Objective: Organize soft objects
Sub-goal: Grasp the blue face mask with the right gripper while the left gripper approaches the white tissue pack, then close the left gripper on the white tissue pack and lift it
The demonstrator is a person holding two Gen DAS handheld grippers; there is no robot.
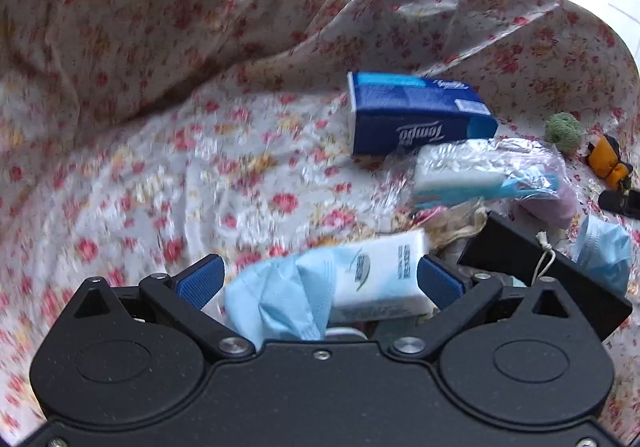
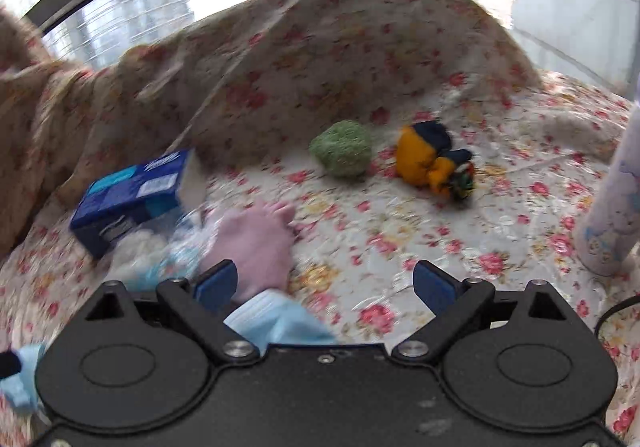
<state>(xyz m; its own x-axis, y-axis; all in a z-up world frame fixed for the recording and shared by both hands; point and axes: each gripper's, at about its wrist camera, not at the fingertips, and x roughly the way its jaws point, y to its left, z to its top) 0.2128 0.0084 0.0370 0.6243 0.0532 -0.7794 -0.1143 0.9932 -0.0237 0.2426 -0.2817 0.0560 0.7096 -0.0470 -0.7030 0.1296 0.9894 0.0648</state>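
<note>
A white tissue pack (image 1: 380, 271) and a blue face mask (image 1: 276, 299) sit low in the left view between the left gripper's (image 1: 320, 279) wide jaws; whether the pads press them I cannot tell. The right gripper (image 2: 324, 283) is wide, holding nothing, a pink sock (image 2: 256, 243) by its left pad. A blue box (image 2: 132, 195) lies middle left. A green ball (image 2: 342, 149) and orange toy (image 2: 434, 163) sit mid-frame, with bare flowered cloth (image 2: 400, 239) below them.
</note>
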